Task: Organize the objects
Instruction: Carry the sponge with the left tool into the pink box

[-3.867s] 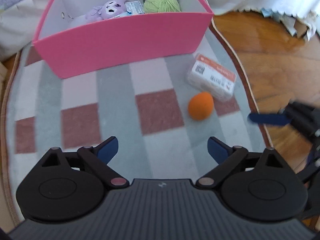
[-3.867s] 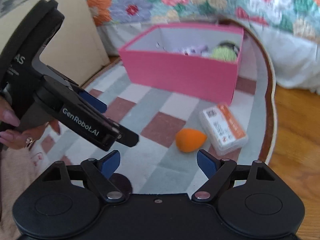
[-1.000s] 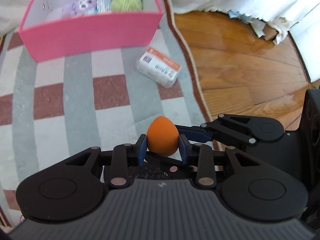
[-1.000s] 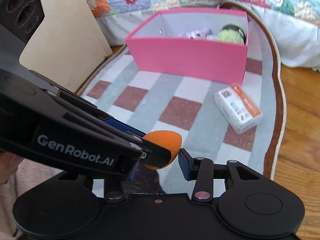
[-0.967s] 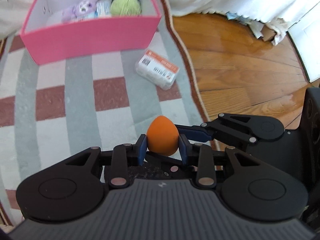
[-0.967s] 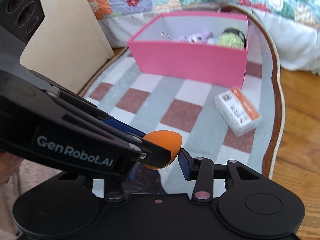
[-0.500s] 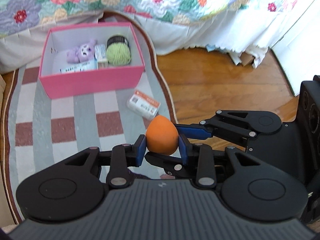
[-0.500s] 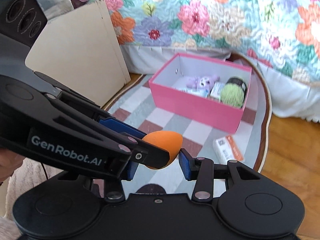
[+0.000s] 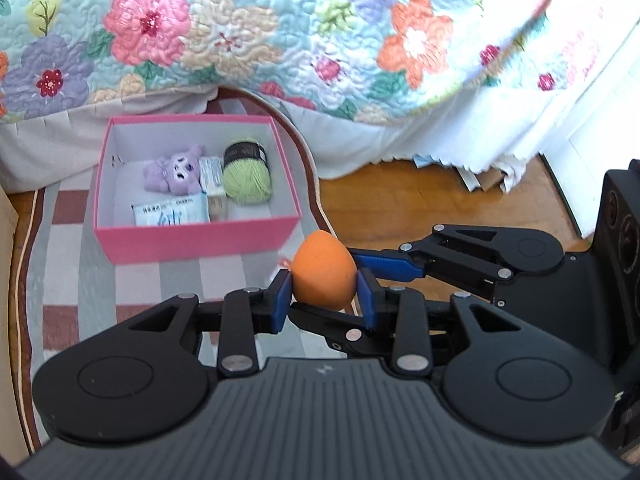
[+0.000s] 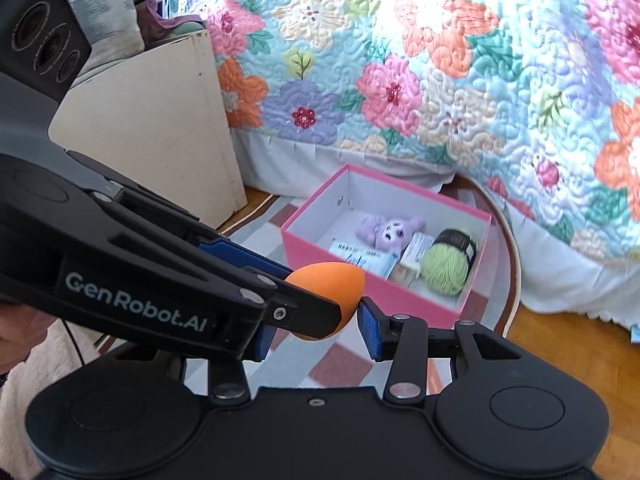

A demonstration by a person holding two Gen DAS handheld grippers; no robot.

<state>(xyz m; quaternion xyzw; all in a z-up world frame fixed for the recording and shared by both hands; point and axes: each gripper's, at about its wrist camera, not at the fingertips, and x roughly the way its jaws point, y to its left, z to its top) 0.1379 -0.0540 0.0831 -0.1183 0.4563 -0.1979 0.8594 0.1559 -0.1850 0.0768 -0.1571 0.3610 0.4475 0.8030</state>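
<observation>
An orange egg-shaped sponge [image 9: 324,268] hangs in the air, held crosswise by both grippers. My left gripper [image 9: 323,282] is shut on its sides with the blue pads. My right gripper [image 10: 316,320] is shut on the same sponge [image 10: 340,280]; in the left wrist view its fingers [image 9: 384,264] reach in from the right, one above and one below. Beyond and below stands the open pink box [image 9: 196,240] with a purple plush [image 9: 172,174], green yarn [image 9: 246,178] and paper packets [image 9: 170,214] inside. The small labelled box is hidden behind the sponge.
The pink box stands on a checked rug [image 9: 80,288] beside a wooden floor [image 9: 400,208]. A bed with a floral quilt [image 9: 280,40] rises right behind the box. A beige board [image 10: 160,140] stands at the left of the rug.
Both grippers have risen together with the sponge between them and tilted up. The pink box looks smaller and lower, the quilt has come into view, and the labelled box has slipped behind the sponge.
</observation>
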